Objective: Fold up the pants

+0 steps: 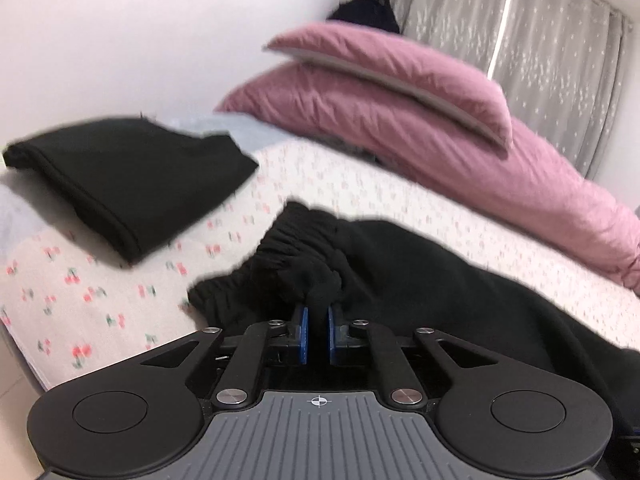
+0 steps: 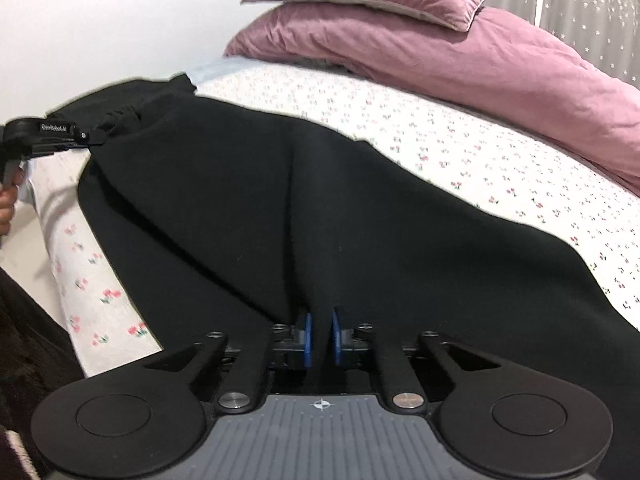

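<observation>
Currently, the black pants [image 2: 280,200] lie spread across the cherry-print bedsheet [image 2: 480,160], filling the centre of the right wrist view. The left gripper [image 1: 318,312] is clamped on the bunched elastic waistband [image 1: 296,252] at lower centre of its frame. The right gripper [image 2: 321,320] is closed on a fold of the pants fabric. A folded black garment [image 1: 132,184] rests at upper left; pink bedding [image 1: 400,120] lies behind.

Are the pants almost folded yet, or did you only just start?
Only just started. One black garment already lies folded on the bed. In hand: the black pants are spread out, with the left tool pinching the bunched waistband and the right tool pinching cloth farther along. Left to do: no fold shows in them yet, so all the folding.
</observation>
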